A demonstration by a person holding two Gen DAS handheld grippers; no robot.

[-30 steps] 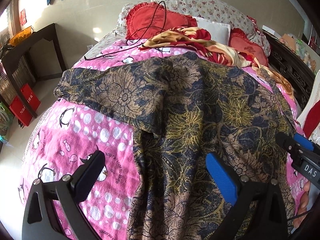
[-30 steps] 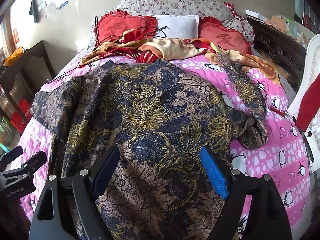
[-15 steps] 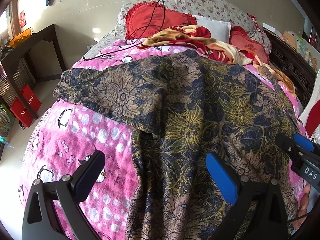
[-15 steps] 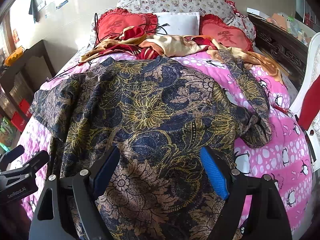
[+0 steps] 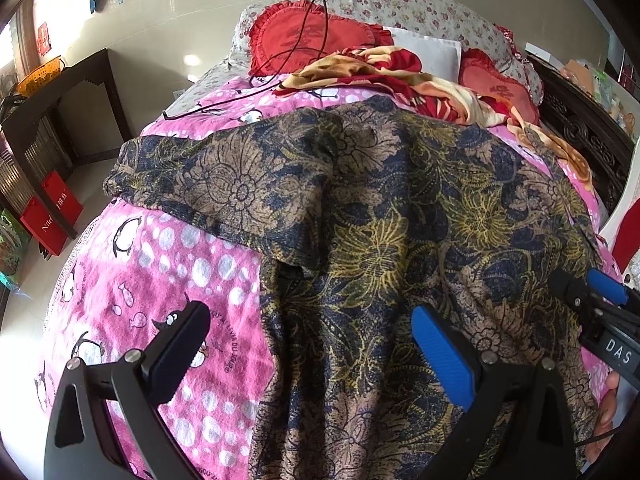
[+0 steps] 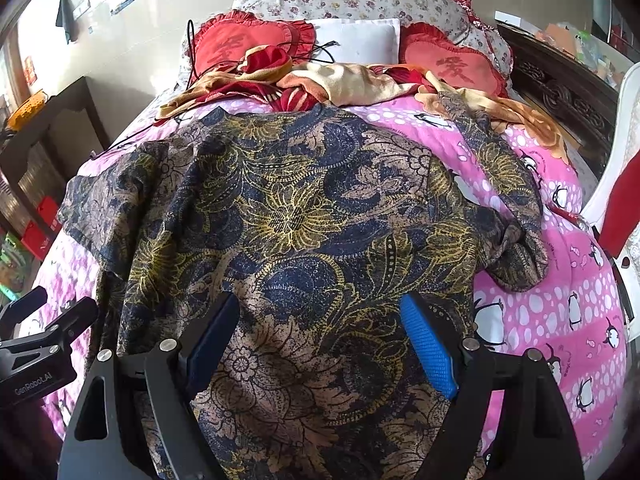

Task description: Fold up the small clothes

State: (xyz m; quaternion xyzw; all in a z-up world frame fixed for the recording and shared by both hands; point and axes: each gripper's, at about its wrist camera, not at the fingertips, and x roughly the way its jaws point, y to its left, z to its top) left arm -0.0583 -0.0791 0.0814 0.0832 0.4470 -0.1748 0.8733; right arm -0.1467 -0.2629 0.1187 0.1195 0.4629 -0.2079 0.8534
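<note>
Right wrist view shows you a bed (image 6: 560,320) under a pink penguin quilt, a cream tiled wall behind it and a dark side table (image 6: 60,120) left of the bed. One floral shirt (image 6: 304,216) lies spread across the quilt, one sleeve crumpled toward the bed's right edge. At the bed's head sit two red heart cushions and one white pillow (image 6: 356,40). Your right claw (image 6: 324,344) hangs spread above the shirt's hem, empty; your left claw (image 5: 312,352) is spread too, straddling the shirt's left edge.
</note>
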